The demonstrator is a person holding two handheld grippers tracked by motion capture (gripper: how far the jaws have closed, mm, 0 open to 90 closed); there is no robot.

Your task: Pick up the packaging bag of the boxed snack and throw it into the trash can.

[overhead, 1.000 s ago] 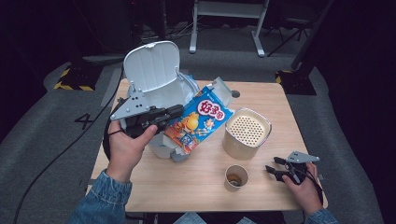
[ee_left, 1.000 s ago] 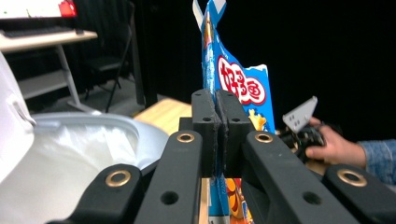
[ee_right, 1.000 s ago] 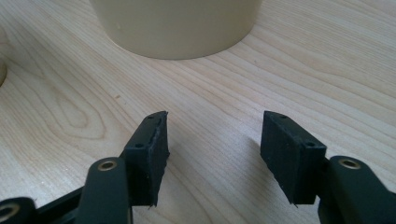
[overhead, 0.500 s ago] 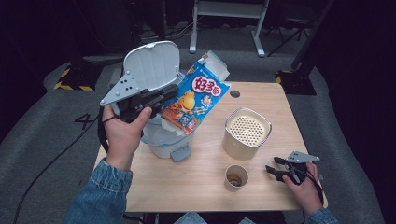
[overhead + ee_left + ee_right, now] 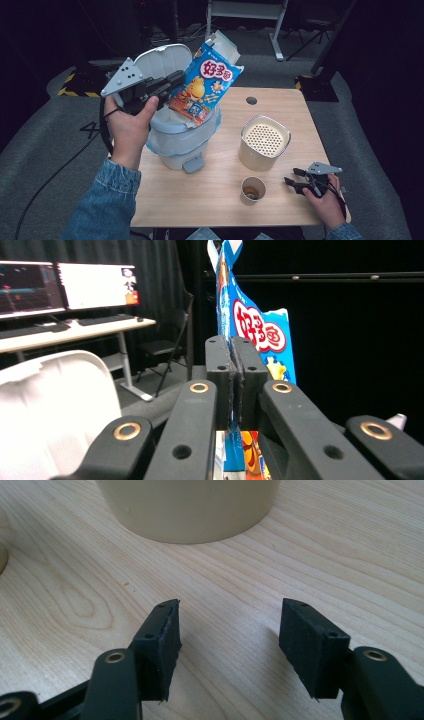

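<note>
Your left gripper (image 5: 165,90) is pinching the snack bag (image 5: 205,82), jaws pressed together on its thin edge; in the left gripper view the bag (image 5: 260,335) is rising edge-on straight up out of the closed jaws. You're holding it in the air above the open mouth of the white bin (image 5: 182,142), lid (image 5: 160,57) flipped up behind. The bag's long axis is running diagonally, torn-open top pointing up and away from you toward the far right, lower end hanging just over the bin opening, possibly touching the rim, can't tell. The bag is lying right of your left jaws and the bin is sitting directly below, so any drop is going straight down.

Your right gripper (image 5: 300,182) is resting at the near right of the surface (image 5: 280,107), jaws spread, holding nothing, well apart from the bag. The cream perforated container (image 5: 265,142) is sitting just ahead of it, paper cup (image 5: 252,190) beside. Left hand is clearly nearer.
</note>
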